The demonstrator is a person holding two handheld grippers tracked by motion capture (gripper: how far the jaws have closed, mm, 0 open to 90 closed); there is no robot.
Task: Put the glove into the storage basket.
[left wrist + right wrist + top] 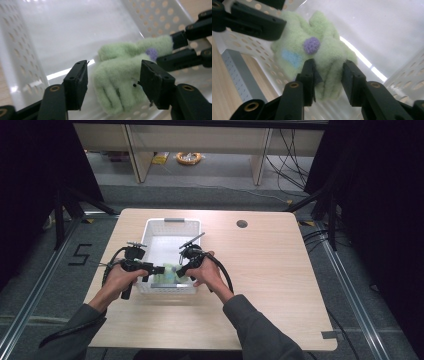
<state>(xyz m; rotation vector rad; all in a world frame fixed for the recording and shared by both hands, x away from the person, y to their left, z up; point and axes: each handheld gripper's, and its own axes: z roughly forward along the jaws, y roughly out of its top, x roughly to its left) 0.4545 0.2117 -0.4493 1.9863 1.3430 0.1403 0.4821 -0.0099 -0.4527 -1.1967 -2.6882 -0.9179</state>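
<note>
Looking down from the high view, I see a white perforated basket (172,227) on the wooden table (270,270), with both grippers dipped into its near end. A pale green fleece glove (171,270) lies inside the basket against the near wall, between the 2 tools.

Left gripper (112,80): its 2 jaws stand spread, 1 on each side of the glove's finger end, and I see no clear contact with the fabric. The glove (120,75) rests on the basket floor (62,32), close to the perforated wall.

Right gripper (328,75): its 2 jaws pinch a fold of the glove (312,57) between them, pads pressed into the fleece. A small purple knitted dot (311,45) and a light blue patch (291,58) show on the glove just beyond the jaws. In the left gripper view this gripper (175,47) enters from the right and grips the glove's far end.

A hand (207,270) holds the right gripper, and another hand (120,277) holds the left.
</note>
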